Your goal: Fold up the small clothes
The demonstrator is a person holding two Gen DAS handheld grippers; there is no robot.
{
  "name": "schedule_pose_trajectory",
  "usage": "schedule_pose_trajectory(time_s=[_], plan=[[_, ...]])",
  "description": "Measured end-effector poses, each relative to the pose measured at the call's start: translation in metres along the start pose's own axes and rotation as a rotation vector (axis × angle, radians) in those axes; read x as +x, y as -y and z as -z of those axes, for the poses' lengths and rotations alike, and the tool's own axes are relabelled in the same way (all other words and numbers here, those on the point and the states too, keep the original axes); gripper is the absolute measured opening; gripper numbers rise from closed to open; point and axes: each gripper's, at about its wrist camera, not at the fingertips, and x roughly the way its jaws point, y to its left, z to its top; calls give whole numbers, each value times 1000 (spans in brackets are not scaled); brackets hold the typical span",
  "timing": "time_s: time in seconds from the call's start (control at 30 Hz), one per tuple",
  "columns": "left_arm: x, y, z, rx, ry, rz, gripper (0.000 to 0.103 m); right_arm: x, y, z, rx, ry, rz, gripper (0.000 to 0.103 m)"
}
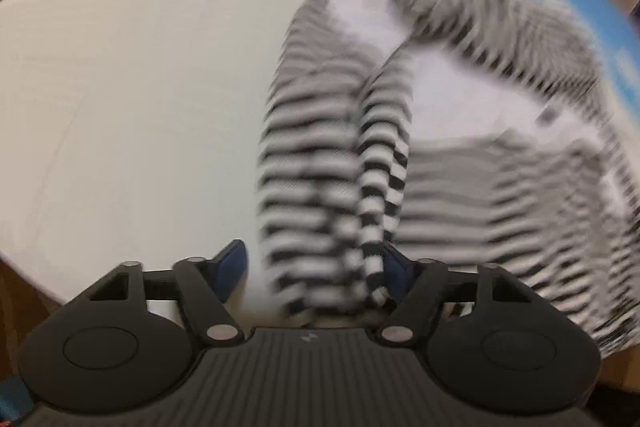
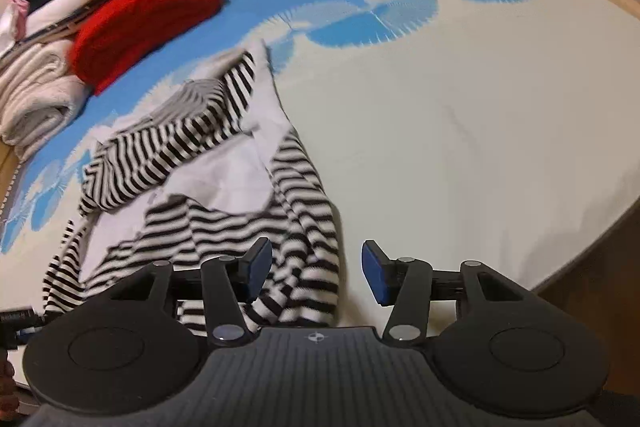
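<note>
Striped top (image 2: 208,187) lies crumpled on the bench (image 2: 460,127), one fold rising between the left tongs (image 1: 316,263), spread apart. Right tongs (image 2: 316,267) gape over its edge.

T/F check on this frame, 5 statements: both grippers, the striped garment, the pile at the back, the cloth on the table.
1. The black-and-white striped garment lies crumpled, not folded flat. True.
2. The right gripper is clamped on the garment. False: its blue-padded fingers stand apart, with striped fabric only under the left one.
3. The left gripper has striped fabric between its fingers. True, though that view is motion-blurred.
4. The folded red knit sits on top of the striped garment. False: it lies apart from it, in the clothes pile at the back.
5. The table cloth is plain white. False: cream with blue fan-shaped patterns.
</note>
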Motion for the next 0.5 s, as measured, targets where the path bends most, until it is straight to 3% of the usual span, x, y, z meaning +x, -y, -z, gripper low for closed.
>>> schedule_pose_trajectory(time_s=[0.03,0.1,0.23,0.37,0.5], plan=[[2,-3,0,-8,-13,2,66,4,1,1,1,-13,5,52],[-4,-7,-2,-33,-5,68,44,10,6,2,12,-27,9,52],[-11,-14,-2,-80,14,121,45,16,15,-4,67,-32,-3,54],[-15,-22,-5,-151,29,198,63,27,22,-8,163,-59,-23,57],[-6,-14,-6,-153,-4,168,64,45,19,-3,210,-140,-38,57]])
